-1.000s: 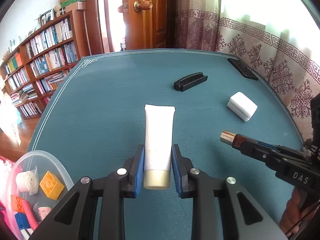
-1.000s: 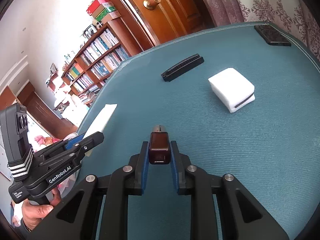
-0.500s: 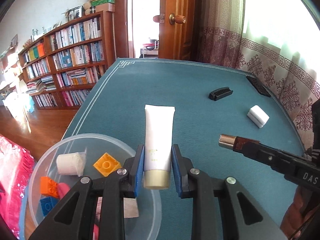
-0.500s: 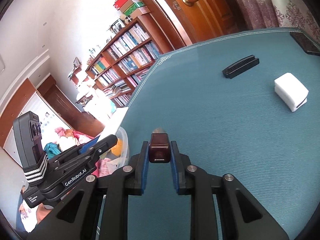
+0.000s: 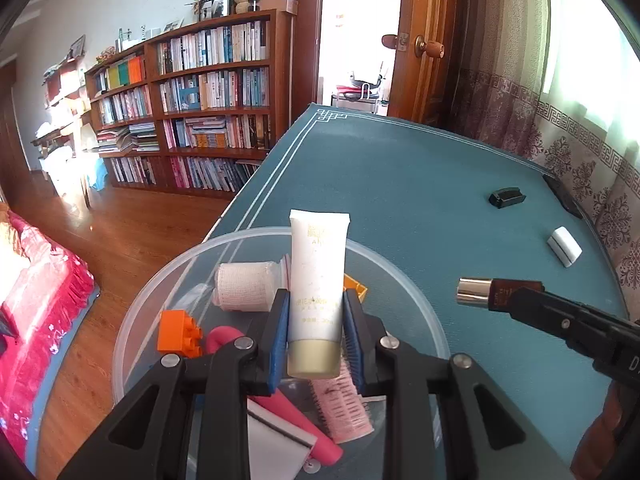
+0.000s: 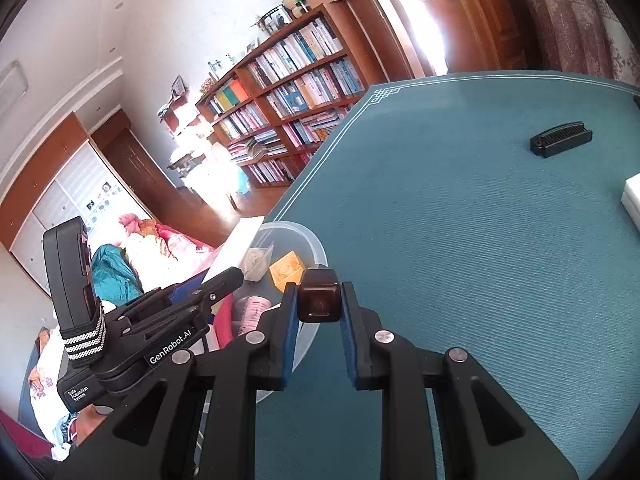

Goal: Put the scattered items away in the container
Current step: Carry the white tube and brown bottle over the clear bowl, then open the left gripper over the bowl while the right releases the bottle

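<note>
My left gripper [image 5: 316, 316] is shut on a white cream tube [image 5: 318, 276] with a gold cap, held above the clear plastic bowl [image 5: 412, 292]. Inside the bowl lie an orange brick [image 5: 178, 334], a gauze roll [image 5: 244, 286], a pink hair roller [image 5: 344, 408] and other bits. My right gripper [image 6: 318, 310] is shut on a dark brown lipstick [image 6: 320, 296] with a silver end [image 5: 474, 291], just right of the bowl [image 6: 316, 248]. On the teal table lie a black comb [image 6: 560, 144] and a white box [image 5: 564, 246].
A black flat device [image 5: 562, 196] lies at the table's far right edge by the curtain. The bowl sits at the table's left edge, with wooden floor, a red sofa [image 5: 36, 300] and bookshelves [image 5: 192, 96] beyond. A hand [image 6: 86, 420] holds the left gripper.
Both grippers have swung left with their items. The left gripper with the tube now hangs over the bowl. The right gripper with the lipstick has come up beside the bowl's rim.
</note>
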Motion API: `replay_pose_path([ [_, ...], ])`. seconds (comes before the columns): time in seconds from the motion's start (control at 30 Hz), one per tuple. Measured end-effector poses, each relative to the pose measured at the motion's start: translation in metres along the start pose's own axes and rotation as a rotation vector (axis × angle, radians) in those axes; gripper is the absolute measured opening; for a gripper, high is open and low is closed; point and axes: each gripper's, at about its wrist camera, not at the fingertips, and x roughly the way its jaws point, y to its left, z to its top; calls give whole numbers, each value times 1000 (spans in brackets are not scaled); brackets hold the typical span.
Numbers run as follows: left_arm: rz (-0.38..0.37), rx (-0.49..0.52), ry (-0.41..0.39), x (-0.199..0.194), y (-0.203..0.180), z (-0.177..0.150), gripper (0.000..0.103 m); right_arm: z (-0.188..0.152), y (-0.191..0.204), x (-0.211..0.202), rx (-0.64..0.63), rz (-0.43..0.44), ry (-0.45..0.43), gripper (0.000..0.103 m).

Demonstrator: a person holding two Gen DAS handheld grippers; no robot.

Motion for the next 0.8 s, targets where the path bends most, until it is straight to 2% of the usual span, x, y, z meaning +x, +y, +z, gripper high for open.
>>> replay_pose_path([
  [0.4,3,-35,33,9,23,-9,30,1,26,35,-77,-59,30,22],
  [0.43,0,-41,33,8,24,-10,33,2,27,37,-83,-66,31,22],
  [0.57,0,-57,18,6,30,-11,63,3,28,44,-79,-77,45,23],
  [0.8,-4,-76,4,4,36,-9,72,5,30,48,-97,-88,41,23],
])
